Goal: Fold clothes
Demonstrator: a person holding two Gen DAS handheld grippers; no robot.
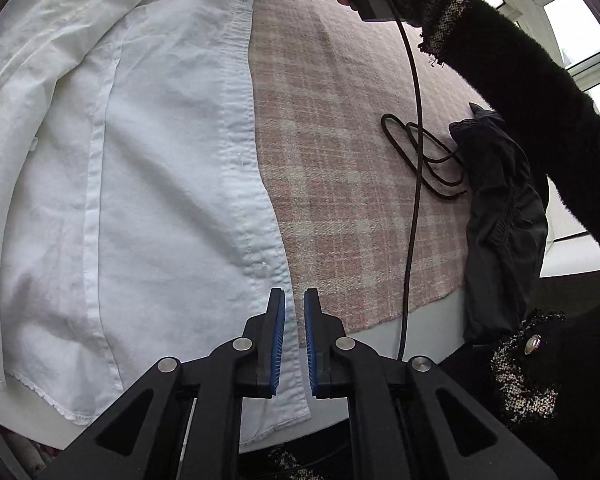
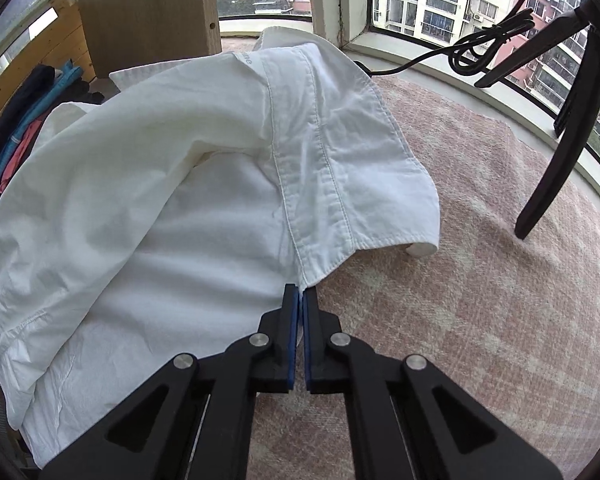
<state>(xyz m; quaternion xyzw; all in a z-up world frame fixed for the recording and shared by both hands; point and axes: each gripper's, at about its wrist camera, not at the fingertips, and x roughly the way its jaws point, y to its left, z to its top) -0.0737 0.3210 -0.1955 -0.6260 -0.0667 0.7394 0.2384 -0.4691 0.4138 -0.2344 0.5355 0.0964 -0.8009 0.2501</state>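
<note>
With the right claw pinching the white shirt placket edge and the left claw narrowly parted over its hem, both should carry the edge across evenly, keeping it taut.

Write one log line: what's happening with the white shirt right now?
task: fold clothes | white shirt: on pink blanket | right gripper: shut on placket | left gripper: open over edge

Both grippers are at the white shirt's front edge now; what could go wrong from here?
1. The right gripper pinches only the tip of the white shirt, so it may slip out.
2. The left gripper has the placket between its fingers with a gap: no firm grip.
3. The black cable could snag.
</note>
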